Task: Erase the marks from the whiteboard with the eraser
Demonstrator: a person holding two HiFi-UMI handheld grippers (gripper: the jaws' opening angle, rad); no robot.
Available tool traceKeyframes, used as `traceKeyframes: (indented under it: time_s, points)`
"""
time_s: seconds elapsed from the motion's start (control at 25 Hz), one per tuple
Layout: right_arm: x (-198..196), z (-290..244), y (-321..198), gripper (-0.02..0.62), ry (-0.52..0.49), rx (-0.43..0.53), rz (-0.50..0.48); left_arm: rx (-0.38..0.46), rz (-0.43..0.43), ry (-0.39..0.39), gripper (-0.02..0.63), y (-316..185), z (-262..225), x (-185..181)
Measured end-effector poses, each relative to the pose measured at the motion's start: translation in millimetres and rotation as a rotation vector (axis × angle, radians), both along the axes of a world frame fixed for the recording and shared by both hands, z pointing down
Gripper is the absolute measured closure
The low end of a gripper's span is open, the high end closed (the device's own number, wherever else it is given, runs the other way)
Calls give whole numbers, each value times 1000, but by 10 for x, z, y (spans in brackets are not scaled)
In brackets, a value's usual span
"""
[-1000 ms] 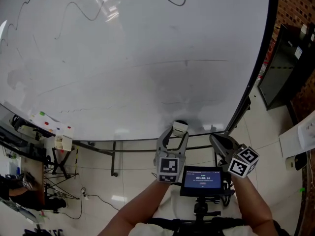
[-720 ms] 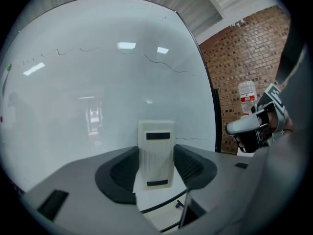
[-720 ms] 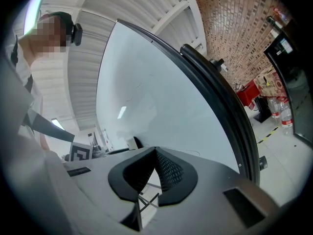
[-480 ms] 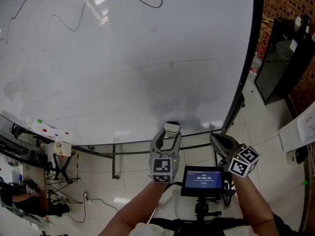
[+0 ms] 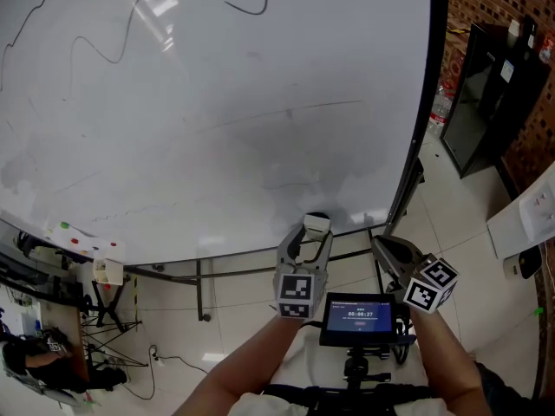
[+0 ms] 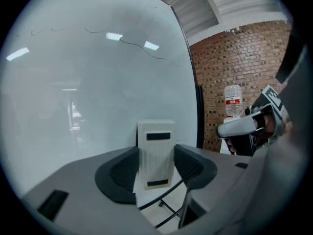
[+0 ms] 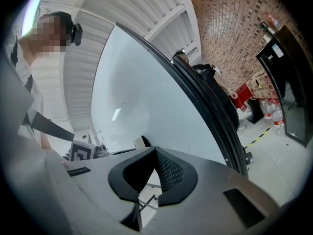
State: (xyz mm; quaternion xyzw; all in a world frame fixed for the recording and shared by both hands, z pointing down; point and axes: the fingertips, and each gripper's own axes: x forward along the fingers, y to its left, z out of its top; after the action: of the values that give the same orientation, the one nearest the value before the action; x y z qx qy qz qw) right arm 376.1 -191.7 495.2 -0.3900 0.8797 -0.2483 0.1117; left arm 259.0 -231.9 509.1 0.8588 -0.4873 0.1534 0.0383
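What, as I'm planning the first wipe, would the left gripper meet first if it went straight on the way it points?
Probably the whiteboard, low down; the eraser clamped in the left gripper would touch first. The gap is hard to judge.

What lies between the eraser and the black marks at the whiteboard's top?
Only whiteboard with faint smudges above the eraser; the head view shows it.

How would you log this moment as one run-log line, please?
left gripper: shut on eraser | right gripper: shut, empty | whiteboard: pen marks near top | eraser: by bottom edge
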Motion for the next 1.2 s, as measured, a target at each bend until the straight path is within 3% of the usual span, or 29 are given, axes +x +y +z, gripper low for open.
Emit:
traceKeyframes:
  time_s: [0.24, 0.68, 1.2]
  points:
    - [47, 13, 24, 575, -1, -6, 18, -36, 74, 24, 347, 8, 42, 224]
    - [136, 10, 3, 575, -1, -5, 38, -44, 35, 28, 347, 5, 36, 143]
    - [379, 114, 118, 575, 1, -36, 106, -89, 231, -16, 347, -7, 310, 896]
